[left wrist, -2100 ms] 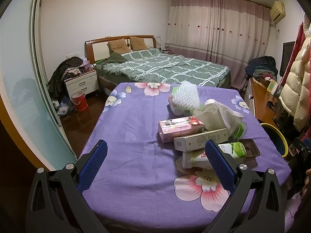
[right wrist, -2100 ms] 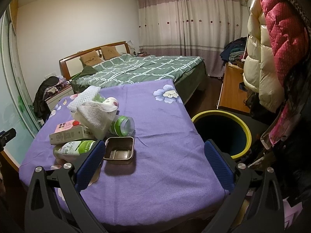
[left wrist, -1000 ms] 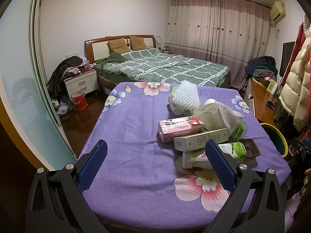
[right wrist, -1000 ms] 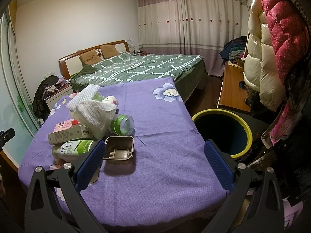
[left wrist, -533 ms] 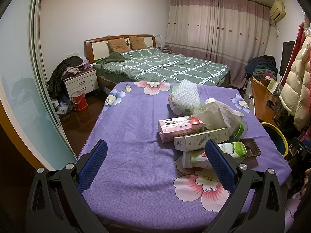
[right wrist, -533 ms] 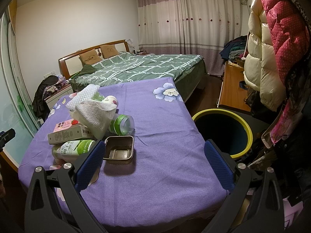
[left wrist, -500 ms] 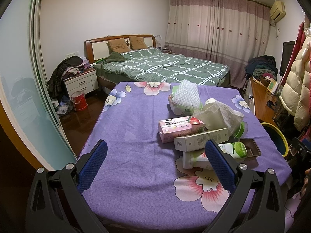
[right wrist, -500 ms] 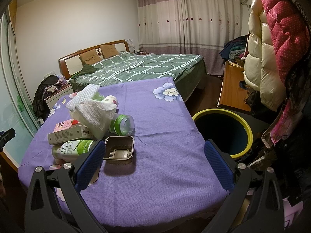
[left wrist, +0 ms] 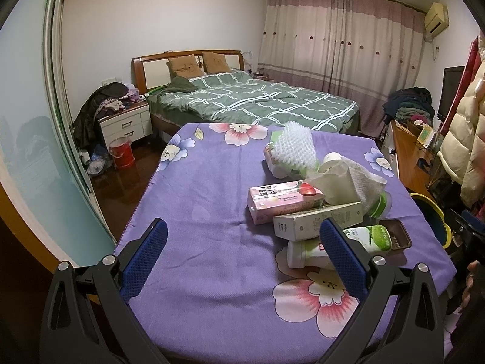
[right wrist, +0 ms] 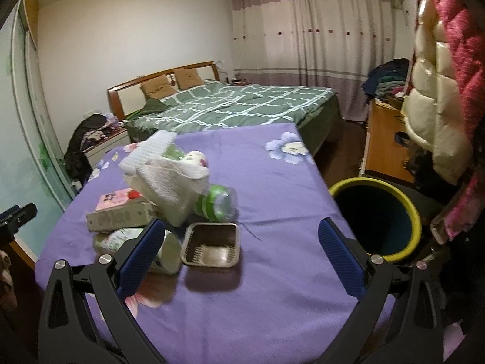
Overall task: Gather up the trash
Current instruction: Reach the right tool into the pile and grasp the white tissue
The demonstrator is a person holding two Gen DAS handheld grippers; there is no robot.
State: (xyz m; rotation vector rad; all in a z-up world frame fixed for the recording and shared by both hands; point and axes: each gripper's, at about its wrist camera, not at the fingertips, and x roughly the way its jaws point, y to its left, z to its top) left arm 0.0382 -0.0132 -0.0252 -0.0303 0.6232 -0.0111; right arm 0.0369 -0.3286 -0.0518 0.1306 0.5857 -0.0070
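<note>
A pile of trash lies on the purple flowered tablecloth (left wrist: 206, 212): a pink carton (left wrist: 282, 200), a beige box (left wrist: 315, 224), a green-and-white bottle (left wrist: 357, 242), a small brown tray (right wrist: 212, 244), crumpled white tissue (right wrist: 172, 182), a clear green-labelled bottle (right wrist: 216, 203) and white foam netting (left wrist: 295, 148). A yellow-rimmed bin (right wrist: 376, 215) stands off the table's right edge. My left gripper (left wrist: 242, 256) is open and empty over the near table edge. My right gripper (right wrist: 239, 257) is open and empty, just in front of the brown tray.
A bed with a green checked cover (left wrist: 257, 103) stands behind the table. A white nightstand (left wrist: 125, 124) and red bucket (left wrist: 121, 153) are at the left. A wooden desk (right wrist: 385, 139) and hanging puffy coats (right wrist: 439, 91) are at the right.
My right gripper has moved forward and a little left toward the brown tray and the pile. My left gripper has not moved.
</note>
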